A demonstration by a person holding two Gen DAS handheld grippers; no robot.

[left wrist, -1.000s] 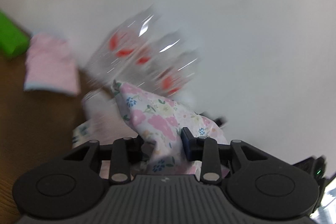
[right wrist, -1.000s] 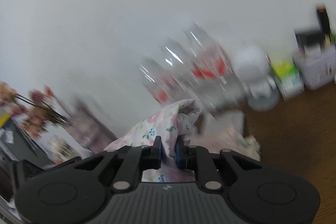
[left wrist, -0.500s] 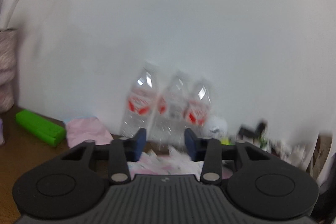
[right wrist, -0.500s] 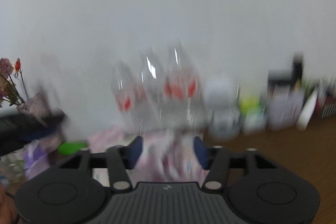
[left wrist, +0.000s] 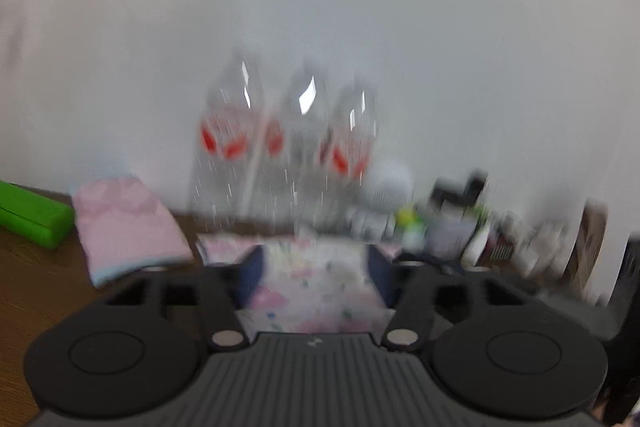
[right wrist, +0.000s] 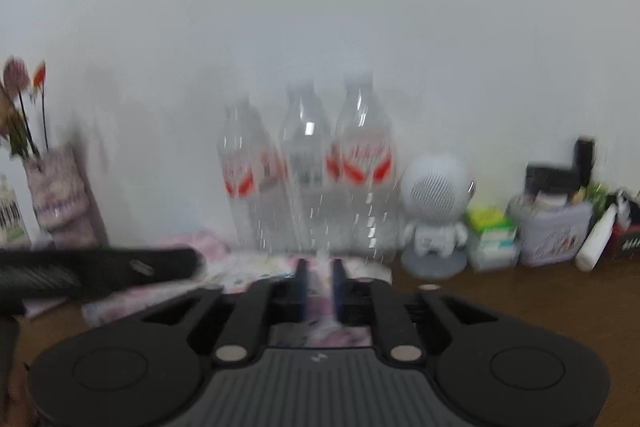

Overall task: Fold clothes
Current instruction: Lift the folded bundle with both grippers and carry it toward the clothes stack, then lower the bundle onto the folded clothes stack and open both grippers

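Both views blurred by motion.

Left gripper: fingers spread wide, nothing between them. Floral garment lying flat on the brown surface, directly below and ahead of the open fingers; contact with the fingers not determinable.

Right gripper: fingers set narrow, a slim gap between the blue pads. Floral cloth visible in and behind that gap; whether pinched or merely behind, cannot tell. Left gripper seen from the side at the left edge of the right wrist view, over the garment's left part.

Folded pink garment resting on the surface left of the floral one, well apart from both grippers. Green box further left, near the edge of the view.

Three clear bottles with red labels standing upright against the white wall, just behind the floral garment. White round-headed figurine beside the bottles on the right. Vase with flowers at far left. Assorted small containers at far right, detail too blurred.
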